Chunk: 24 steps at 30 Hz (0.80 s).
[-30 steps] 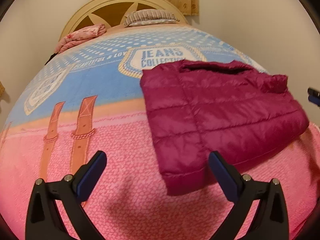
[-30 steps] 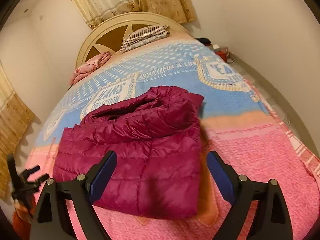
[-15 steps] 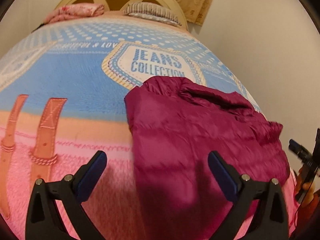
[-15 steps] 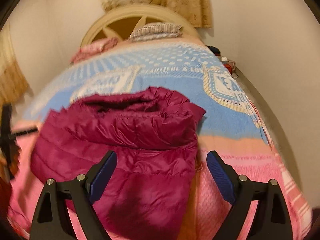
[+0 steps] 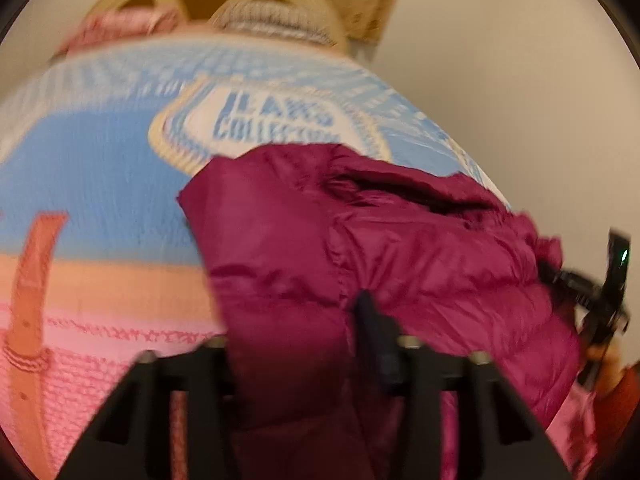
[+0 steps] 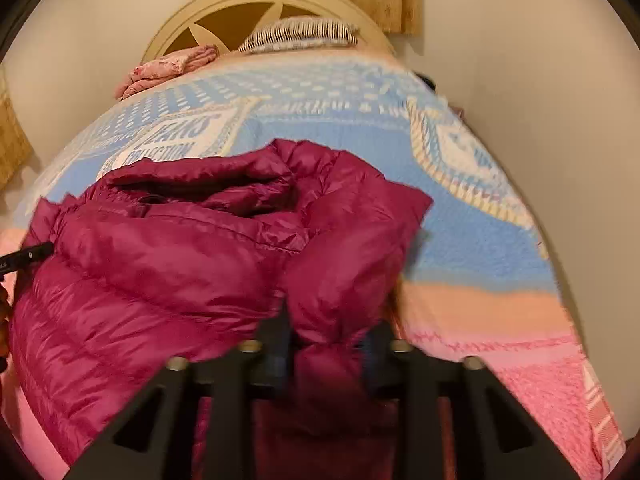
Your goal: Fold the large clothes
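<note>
A magenta quilted puffer jacket lies partly folded on the bed. My left gripper is shut on the jacket's near left edge, with fabric bunched between the fingers. My right gripper is shut on the jacket's near right edge, with a fold of fabric pinched between its fingers. The right gripper's body shows at the right edge of the left wrist view. The left gripper's tip shows at the left edge of the right wrist view.
The bed carries a blue, orange and pink blanket with "JEANS COLLECTION" badges. A striped pillow and a folded pink cloth lie by the cream headboard. A wall runs close along the bed's right side.
Both grippers moved down onto the jacket's near edge and closed on it. They were open above the bed before. The jacket's near edge is now bunched and slightly lifted.
</note>
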Available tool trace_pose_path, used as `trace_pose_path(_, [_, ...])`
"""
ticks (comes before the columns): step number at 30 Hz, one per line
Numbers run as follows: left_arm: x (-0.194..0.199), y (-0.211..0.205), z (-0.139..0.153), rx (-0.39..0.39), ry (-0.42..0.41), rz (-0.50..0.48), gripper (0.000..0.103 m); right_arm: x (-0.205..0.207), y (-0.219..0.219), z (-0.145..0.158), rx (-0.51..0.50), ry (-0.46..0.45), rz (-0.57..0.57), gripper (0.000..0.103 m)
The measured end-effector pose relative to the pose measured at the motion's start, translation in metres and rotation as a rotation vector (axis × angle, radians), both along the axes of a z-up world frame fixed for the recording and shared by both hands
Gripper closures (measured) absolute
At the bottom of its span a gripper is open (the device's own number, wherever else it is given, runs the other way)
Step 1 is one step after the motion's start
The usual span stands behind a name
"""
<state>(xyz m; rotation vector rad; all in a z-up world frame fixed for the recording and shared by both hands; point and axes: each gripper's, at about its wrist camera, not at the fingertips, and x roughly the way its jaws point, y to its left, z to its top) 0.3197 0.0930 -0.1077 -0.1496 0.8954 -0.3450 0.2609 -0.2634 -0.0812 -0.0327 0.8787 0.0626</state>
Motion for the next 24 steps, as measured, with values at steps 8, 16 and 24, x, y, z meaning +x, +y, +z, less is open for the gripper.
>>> trace_pose_path(8, [-0.066, -0.003, 0.035, 0.038, -0.118, -0.046, 0.075, -0.072, 0.005, 0.046, 0.013, -0.119, -0.037, 0.092])
trace_pose_path(16, [-0.090, 0.001, 0.055, 0.023, -0.178, -0.019, 0.075, -0.110, 0.010, 0.078, 0.052, -0.193, -0.050, 0.093])
trace_pose_path(24, [-0.073, -0.002, 0.088, 0.043, -0.258, -0.003, 0.075, -0.098, 0.029, 0.128, -0.042, -0.310, 0.010, 0.093])
